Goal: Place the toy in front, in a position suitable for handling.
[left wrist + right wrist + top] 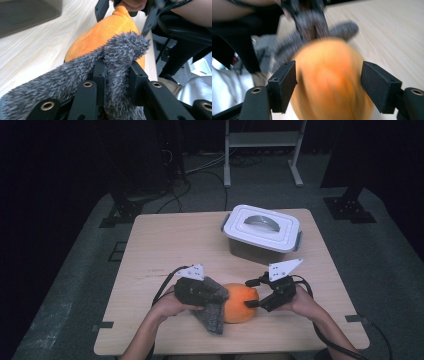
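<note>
Orange plush object (239,302) lay on the wooden table (165,245), near edge, roughly centre, between the two hands. A grey fuzzy cloth (214,307) was draped against its left side and hung toward the near edge.

Left gripper (202,292): jaws pinched tight on a fold of the grey cloth; in the left gripper view the pile bulged out above and beside both pads (100,72), so the hold looked secure.

Right gripper (252,295): jaws stood wide, one on each side of the right end of the orange object. In the right gripper view there was a clear gap at the right pad (378,86); the left one sat close, contact not certain because of blur. Counted as not gripping.

White lidded container (261,231) sat at the far right of the table, well apart, lid on.

Handling judgement: orange object looked soft, light, compressible, non-fragile; rounded body may squirm out of a shallow pinch, so take it across the narrower end, pads well past the bulge. Cloth limp, high friction, easy to hold by any fold but will drag along anything it clings to
</note>
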`<control>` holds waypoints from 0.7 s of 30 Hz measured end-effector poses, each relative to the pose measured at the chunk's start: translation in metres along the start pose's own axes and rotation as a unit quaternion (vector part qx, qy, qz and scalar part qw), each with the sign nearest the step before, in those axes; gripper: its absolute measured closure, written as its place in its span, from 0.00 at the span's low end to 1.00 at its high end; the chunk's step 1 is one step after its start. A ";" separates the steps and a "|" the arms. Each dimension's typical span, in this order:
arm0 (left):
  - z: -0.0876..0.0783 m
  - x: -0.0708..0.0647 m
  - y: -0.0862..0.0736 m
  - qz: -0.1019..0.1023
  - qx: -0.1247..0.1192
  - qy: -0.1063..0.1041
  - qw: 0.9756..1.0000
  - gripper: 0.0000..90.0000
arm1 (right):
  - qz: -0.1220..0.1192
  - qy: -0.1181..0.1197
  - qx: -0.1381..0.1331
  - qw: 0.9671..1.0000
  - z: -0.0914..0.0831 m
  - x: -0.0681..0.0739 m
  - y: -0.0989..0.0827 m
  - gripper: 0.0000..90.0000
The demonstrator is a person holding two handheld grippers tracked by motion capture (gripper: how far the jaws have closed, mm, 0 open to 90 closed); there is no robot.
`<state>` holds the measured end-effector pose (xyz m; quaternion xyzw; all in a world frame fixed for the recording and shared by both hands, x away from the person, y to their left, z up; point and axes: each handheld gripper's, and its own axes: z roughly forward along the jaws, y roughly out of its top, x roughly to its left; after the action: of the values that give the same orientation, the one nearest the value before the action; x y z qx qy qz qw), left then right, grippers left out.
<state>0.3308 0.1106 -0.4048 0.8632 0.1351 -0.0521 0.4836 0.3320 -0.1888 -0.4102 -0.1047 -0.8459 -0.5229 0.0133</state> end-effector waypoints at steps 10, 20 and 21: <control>-0.012 -0.003 0.011 0.012 -0.011 0.014 1.000 0.79 | -0.008 0.032 0.004 0.999 0.009 0.006 -0.012 0.52; 0.007 -0.012 0.000 0.015 0.022 -0.032 0.999 0.79 | 0.003 0.016 0.004 1.000 -0.004 0.013 -0.012 0.31; 0.006 -0.014 0.000 0.015 0.025 -0.033 0.999 0.79 | 0.010 0.014 0.007 1.000 -0.003 0.012 -0.013 0.29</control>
<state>0.3181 0.1027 -0.4054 0.8749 0.1048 -0.0765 0.4665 0.3177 -0.1954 -0.4188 -0.1056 -0.8482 -0.5181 0.0306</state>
